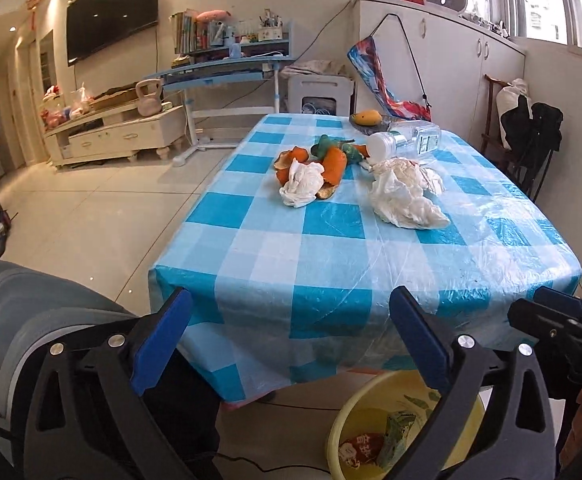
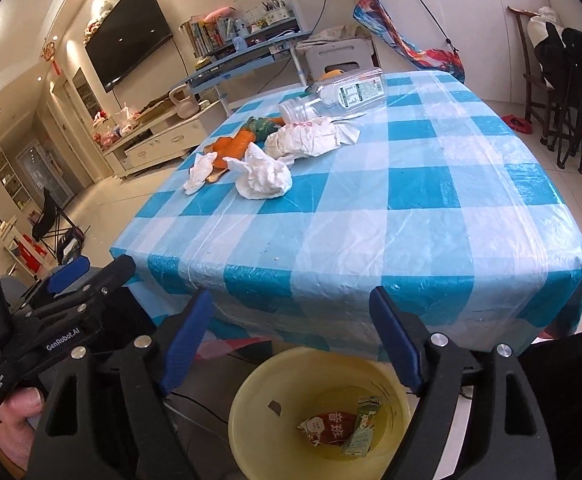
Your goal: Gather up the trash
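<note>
You are holding the left hand-held gripper (image 1: pixel 291 344) spread wide with nothing between its blue pads, hanging over the near edge of the counter (image 1: pixel 331 248) and the yellow bin (image 2: pixel 251 400) on the floor below it. Two snack wrappers (image 2: pixel 339 426) are lying at the bottom of that bin, which is likely sitting tight against the counter's edge so trash can be dropped straight down. On the checked cloth, orange peel (image 1: pixel 333 164) is lying tangled with a small crumpled tissue (image 1: pixel 301 186); just to its right a larger wad of tissue (image 1: pixel 407 192) is resting against a tipped-over clear plastic jar (image 1: pixel 407 138). All of this is sitting well apart from your grippers, toward the far half of the counter. You are keeping the right hand-held gripper (image 2: pixel 291 344) open too, empty, poised above the bin's mouth, seemingly ready for a reach toward the remaining litter.
</note>
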Tool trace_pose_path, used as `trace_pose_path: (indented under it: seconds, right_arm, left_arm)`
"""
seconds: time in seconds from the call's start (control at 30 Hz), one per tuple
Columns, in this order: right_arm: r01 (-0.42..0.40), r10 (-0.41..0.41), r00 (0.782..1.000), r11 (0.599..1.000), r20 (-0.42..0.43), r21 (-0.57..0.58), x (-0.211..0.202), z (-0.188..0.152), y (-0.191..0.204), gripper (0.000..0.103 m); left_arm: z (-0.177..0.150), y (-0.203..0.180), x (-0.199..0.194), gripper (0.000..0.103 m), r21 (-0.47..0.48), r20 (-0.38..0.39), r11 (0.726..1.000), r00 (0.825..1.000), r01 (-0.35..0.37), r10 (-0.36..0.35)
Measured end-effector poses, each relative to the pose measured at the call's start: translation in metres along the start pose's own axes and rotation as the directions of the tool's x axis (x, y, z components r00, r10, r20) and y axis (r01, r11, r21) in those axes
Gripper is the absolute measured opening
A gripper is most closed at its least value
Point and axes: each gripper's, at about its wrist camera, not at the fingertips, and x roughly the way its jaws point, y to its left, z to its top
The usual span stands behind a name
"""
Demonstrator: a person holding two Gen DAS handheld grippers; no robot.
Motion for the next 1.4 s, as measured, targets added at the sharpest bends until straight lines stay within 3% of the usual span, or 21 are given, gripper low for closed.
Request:
trace_pose_path:
  seconds: [0.43, 1.4]
  right_arm:
    - [0.022, -0.024, 1.0, 0.994, -0.014, -0.111, 0.007, -0.004, 0.018, 0.081]
    - [0.002, -0.004, 1.0, 0.994, -0.019, -0.11, 0.004, -0.006, 0.017, 0.085]
  left_arm:
    - [-0.005, 0.005, 0.007, 0.095, -0.02, -0.019, 1.0, 1.0, -0.01, 0.01]
    - [-0.003, 0.001, 0.013, 0.095, -0.024, -0.021, 0.998, 0.998, -0.053, 0.053]
